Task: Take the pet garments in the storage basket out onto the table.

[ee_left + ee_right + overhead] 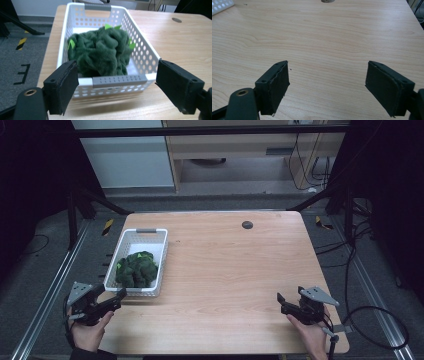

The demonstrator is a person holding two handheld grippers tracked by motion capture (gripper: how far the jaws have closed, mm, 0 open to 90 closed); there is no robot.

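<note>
A white perforated basket [157,251] [147,53] stands at the left of the wooden table [225,265]. Inside it lies a crumpled dark green plush cloth [136,269] [100,51] with small bright green tags. My left gripper [114,300] [116,88] is held just before the basket's near end, open, with the grey handle between the lines of its jaws and nothing gripped. At the table's front right my right gripper [281,302] [327,87] stands open over bare wood.
A round dark grommet [247,225] [327,1] sits near the table's far edge. Metal frame rails and cables run along the floor on both sides. A corner of the basket [220,5] shows at the top left of the right gripper view.
</note>
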